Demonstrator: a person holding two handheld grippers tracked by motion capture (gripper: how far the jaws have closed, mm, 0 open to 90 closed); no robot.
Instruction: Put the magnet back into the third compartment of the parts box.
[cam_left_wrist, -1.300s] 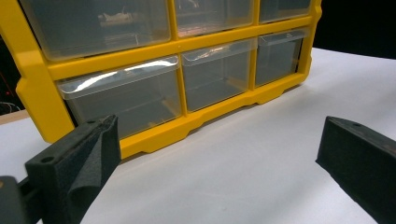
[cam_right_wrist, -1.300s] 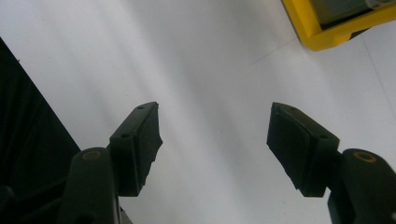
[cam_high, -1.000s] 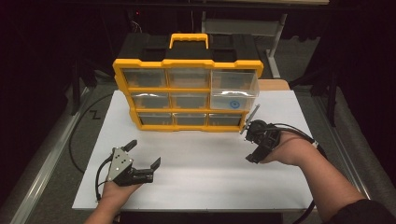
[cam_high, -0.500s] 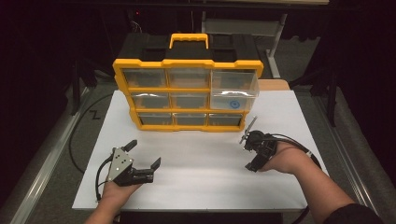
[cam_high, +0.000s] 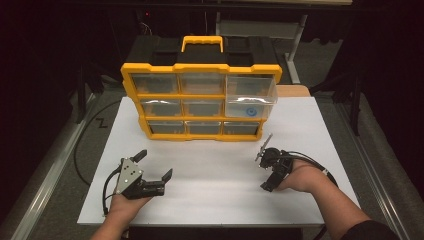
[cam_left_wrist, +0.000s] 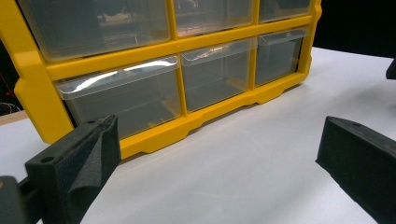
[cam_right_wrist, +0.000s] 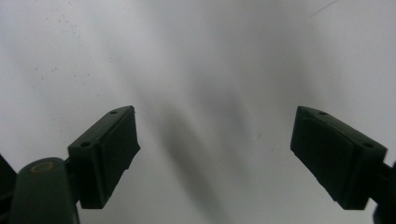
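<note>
1. Yellow organizer (cam_high: 200, 102): stands upright at the far side of the white tabletop (cam_high: 215, 195). It lies ahead of both grippers and touches neither.
2. Pulled-out drawer (cam_high: 248, 97): in the organizer's right column, spanning the top and middle rows. It juts forward from the frame, with a small blue ring (cam_high: 248, 111) inside.
3. Left gripper (cam_high: 155, 164): rests near the front left of the organizer, jaws spread wide and empty. In the left gripper view (cam_left_wrist: 215, 154) the organizer's bottom row of drawers lies between and beyond the jaws, well apart from them.
4. Right gripper (cam_high: 264, 169): near the front right of the organizer, below the pulled-out drawer. Its jaws are parted and hold nothing. In the right gripper view (cam_right_wrist: 215, 154) they point down at bare tabletop.
5. Hand pose: the left hand (cam_high: 127, 205) grips its tool from behind, jaws aimed toward the organizer. The right hand (cam_high: 300, 177) is turned so its gripper tips downward, a cable trailing over the wrist.
6. Materials: yellow moulded plastic frame with a handle on top, clear glossy rectangular drawers, matte black blocky jaw pads with small holes, and a smooth white surface.
</note>
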